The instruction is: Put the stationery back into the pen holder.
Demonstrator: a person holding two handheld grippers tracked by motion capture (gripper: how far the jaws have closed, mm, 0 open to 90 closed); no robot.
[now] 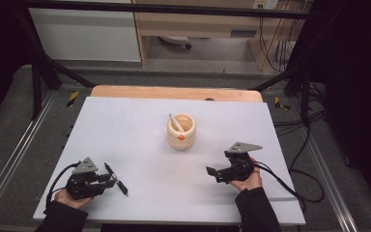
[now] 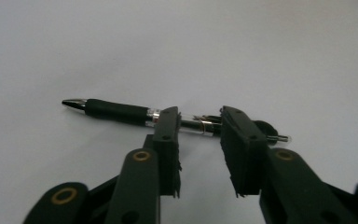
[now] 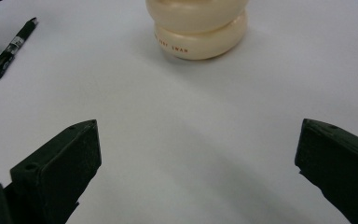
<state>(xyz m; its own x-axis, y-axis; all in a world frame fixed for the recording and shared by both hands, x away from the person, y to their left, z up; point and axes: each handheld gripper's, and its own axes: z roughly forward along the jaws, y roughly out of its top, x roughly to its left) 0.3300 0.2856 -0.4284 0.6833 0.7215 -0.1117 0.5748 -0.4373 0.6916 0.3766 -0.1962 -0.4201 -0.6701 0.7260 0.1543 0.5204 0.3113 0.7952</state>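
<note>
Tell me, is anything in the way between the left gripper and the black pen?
No, nothing visible blocks it. The left gripper has its open jaws at either side of the pen, which lies flat on the white table. The cream cup stands well away, near the table's middle.

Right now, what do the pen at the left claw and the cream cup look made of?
Pen: seemingly plastic, with a matte black rubbery-looking grip, clear barrel section and shiny metal tip. Cup: smooth, glossy cream body with rounded bulges, likely glazed ceramic, possibly plastic; small printed lettering near its base.
</note>
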